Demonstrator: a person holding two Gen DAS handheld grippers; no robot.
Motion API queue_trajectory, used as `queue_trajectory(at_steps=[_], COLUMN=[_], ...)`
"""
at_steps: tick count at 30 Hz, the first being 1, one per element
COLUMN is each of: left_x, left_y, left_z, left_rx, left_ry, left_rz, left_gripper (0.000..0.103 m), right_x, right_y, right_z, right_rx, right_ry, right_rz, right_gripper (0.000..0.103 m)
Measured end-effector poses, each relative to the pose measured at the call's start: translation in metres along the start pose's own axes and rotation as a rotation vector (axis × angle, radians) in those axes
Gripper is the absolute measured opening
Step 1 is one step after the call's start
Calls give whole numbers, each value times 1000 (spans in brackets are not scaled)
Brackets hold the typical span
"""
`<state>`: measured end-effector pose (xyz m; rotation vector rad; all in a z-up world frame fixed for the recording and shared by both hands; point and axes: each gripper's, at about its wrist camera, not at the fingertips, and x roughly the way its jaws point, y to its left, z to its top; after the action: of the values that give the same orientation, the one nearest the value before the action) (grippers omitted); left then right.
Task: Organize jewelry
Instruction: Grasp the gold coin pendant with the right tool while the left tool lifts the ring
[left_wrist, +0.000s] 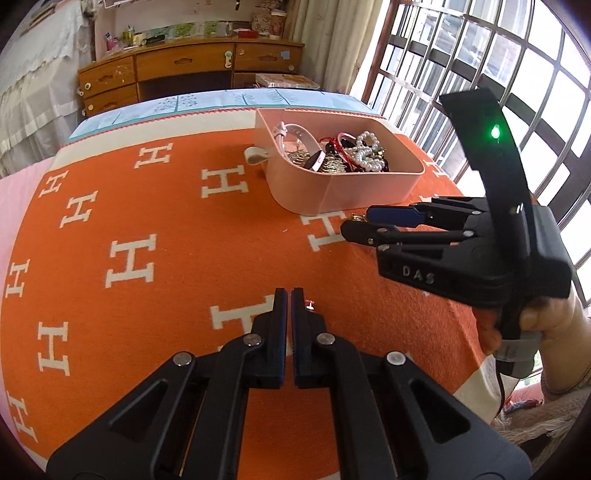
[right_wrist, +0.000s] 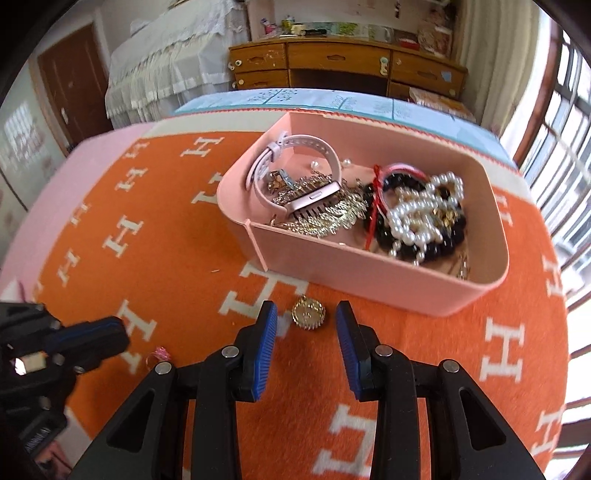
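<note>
An orange blanket (left_wrist: 177, 229) patterned with white H letters covers the bed, with a wooden desk (left_wrist: 184, 70) against the far wall and barred windows (left_wrist: 480, 74) to the right; on the blanket's far right side sits a pink box (right_wrist: 369, 273), holding a pale pink watch (right_wrist: 306, 147) at its left end, gold leaf-shaped pieces (right_wrist: 325, 218) in the middle, and white pearls (right_wrist: 417, 214) tangled with black beads (right_wrist: 417, 251) at its right end; the right gripper (right_wrist: 306, 321), held in a person's hand (left_wrist: 546, 325), hangs just short of the box's near wall with its jaws apart and nothing clamped; a small round gold brooch (right_wrist: 308, 314) lies on the blanket between its blue fingertips (right_wrist: 267, 325); the left gripper (left_wrist: 288, 295) is closed and empty, nearer and to the left; a tiny pink ring (right_wrist: 159, 355) rests on the blanket just beside its tips.
</note>
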<state>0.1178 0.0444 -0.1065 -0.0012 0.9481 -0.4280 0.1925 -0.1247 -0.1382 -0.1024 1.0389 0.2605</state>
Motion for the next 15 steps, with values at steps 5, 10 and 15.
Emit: queue_trajectory(at_steps=[5, 10, 15], left_x=[3, 13, 17], left_y=[-1, -6, -10], left_z=[-3, -6, -7], left_rx=[3, 10, -3], left_ry=[31, 74, 78], left_rz=[-47, -57, -60], left_gripper=[1, 14, 50], right_x=[1, -4, -19], right_y=[9, 5, 2], right_z=[-5, -13, -26], right_rx=[-35, -4, 0], right_ry=[-20, -27, -50], right_rz=[-23, 2, 25], right_gripper=[19, 19, 19])
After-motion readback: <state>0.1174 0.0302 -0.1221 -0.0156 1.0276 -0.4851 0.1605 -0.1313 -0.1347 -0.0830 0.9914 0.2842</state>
